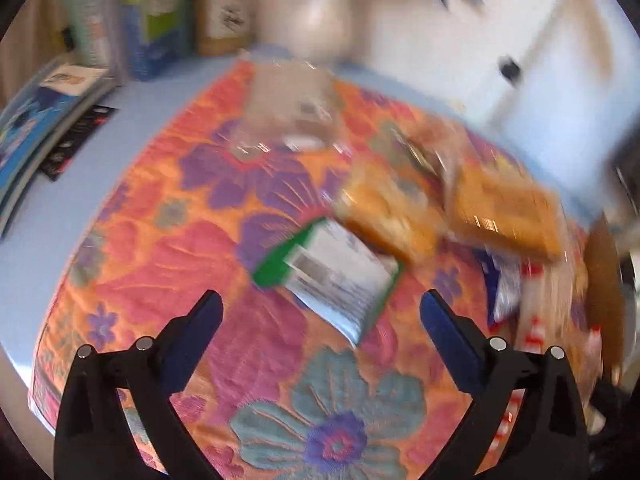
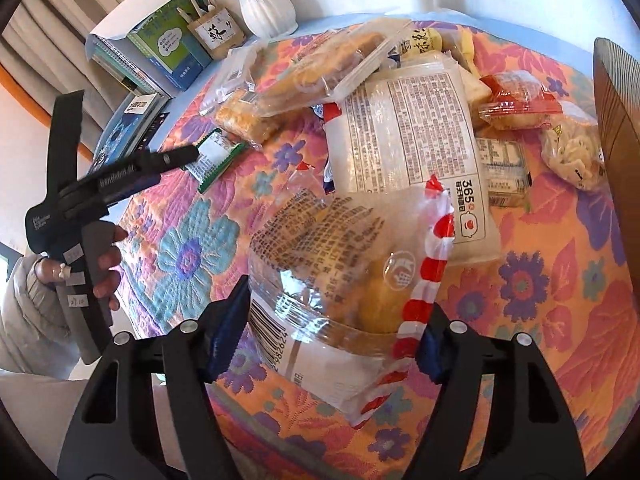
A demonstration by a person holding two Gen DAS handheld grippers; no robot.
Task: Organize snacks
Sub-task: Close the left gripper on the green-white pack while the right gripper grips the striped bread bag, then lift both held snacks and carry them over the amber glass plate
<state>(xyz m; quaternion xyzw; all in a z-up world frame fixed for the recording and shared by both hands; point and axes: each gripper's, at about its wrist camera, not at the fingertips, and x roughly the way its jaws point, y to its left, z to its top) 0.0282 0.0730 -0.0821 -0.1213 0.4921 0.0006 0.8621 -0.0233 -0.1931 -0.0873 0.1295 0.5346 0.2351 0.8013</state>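
My right gripper (image 2: pixel 336 304) is shut on a clear bread bag (image 2: pixel 340 240) with a red-and-white striped edge; both pads press its sides, and it hangs just above the floral cloth (image 2: pixel 560 280). My left gripper (image 1: pixel 320 300) stands wide open with nothing between its fingers, over the cloth (image 1: pixel 160 248). Just ahead of it lies a green-edged white packet (image 1: pixel 332 276). In the right wrist view the left gripper (image 2: pixel 172 156) points at that packet (image 2: pixel 214 152), with a hand (image 2: pixel 104 272) on its handle.
Behind the held bag lie several snack packs: a large white bread bag (image 2: pixel 408 128), orange biscuit packs (image 1: pixel 384 216), a red pack (image 2: pixel 516 100). A white vase (image 2: pixel 266 4) and books (image 2: pixel 160 48) stand at the back. A brown upright object (image 2: pixel 616 112) is at the right.
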